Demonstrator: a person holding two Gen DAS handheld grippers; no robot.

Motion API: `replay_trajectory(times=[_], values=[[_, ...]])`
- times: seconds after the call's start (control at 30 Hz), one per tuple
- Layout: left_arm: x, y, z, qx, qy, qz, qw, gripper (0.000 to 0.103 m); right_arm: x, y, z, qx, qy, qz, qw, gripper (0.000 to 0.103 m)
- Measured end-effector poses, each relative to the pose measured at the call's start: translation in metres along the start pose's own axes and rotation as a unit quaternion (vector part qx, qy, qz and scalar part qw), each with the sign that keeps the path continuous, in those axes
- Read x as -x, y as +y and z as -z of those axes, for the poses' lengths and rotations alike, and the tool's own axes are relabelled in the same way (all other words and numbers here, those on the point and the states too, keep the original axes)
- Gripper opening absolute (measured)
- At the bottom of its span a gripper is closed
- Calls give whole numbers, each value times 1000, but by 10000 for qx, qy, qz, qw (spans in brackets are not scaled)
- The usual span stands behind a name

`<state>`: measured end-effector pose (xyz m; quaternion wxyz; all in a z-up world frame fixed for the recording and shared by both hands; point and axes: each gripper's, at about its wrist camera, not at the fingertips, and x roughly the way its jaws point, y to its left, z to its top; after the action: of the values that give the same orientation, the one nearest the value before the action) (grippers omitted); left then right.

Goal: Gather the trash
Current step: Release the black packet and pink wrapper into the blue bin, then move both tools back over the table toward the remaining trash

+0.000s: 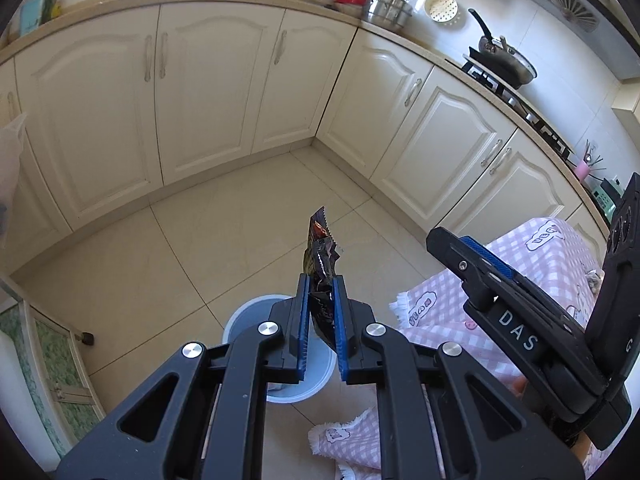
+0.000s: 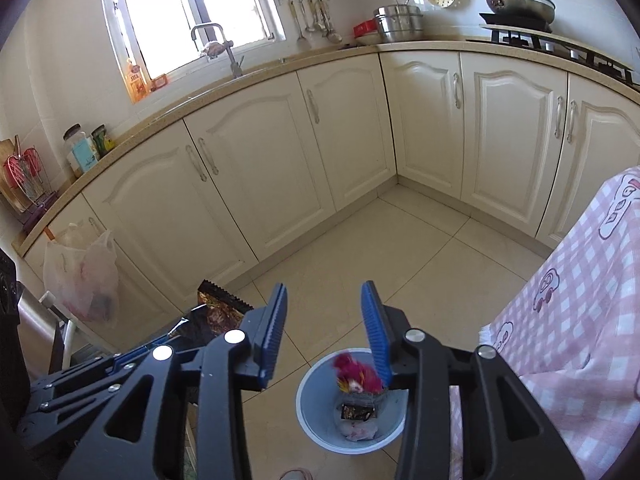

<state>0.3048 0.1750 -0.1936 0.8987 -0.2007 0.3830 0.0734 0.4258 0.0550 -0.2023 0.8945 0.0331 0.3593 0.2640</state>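
Left wrist view: my left gripper is clamping a dark wrapper above the bin | my right gripper is standing apart, empty, over that bin | a pink wrapper is sitting inside it.

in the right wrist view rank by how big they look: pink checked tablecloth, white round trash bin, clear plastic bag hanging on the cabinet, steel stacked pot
1. pink checked tablecloth, partly cut off by the frame
2. white round trash bin
3. clear plastic bag
4. steel stacked pot

The bin and the bag look close in size, and the bin sits nearer the camera, so their order is unsure.

Left hand-held gripper clamped, right apparently parted.
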Motion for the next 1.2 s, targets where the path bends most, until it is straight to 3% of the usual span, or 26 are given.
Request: replay_trajectory(times=[0.3, 0.5, 0.63, 0.67, 1.0, 1.2], values=[[-21, -8, 1, -103, 198, 29, 9997, 10, 2, -17, 8, -138, 40, 154, 9998, 41], [-25, -18, -7, -186, 108, 31, 9998, 11, 12, -26, 4, -237, -106, 201, 9995, 43], [-26, -24, -13, -215, 43, -142, 9997, 24, 19, -31, 1, -253, -165, 226, 9993, 46], [-25, -25, -14, -193, 21, -136, 9997, 29, 22, -33, 0, -260, -182, 234, 9992, 46], [8, -50, -13, -369, -182, 70, 9991, 33, 58, -44, -3, -303, -380, 324, 9983, 46], [41, -85, -11, -601, -406, 380, 9966, 39, 108, -59, -4, -377, -729, 542, 9952, 47]])
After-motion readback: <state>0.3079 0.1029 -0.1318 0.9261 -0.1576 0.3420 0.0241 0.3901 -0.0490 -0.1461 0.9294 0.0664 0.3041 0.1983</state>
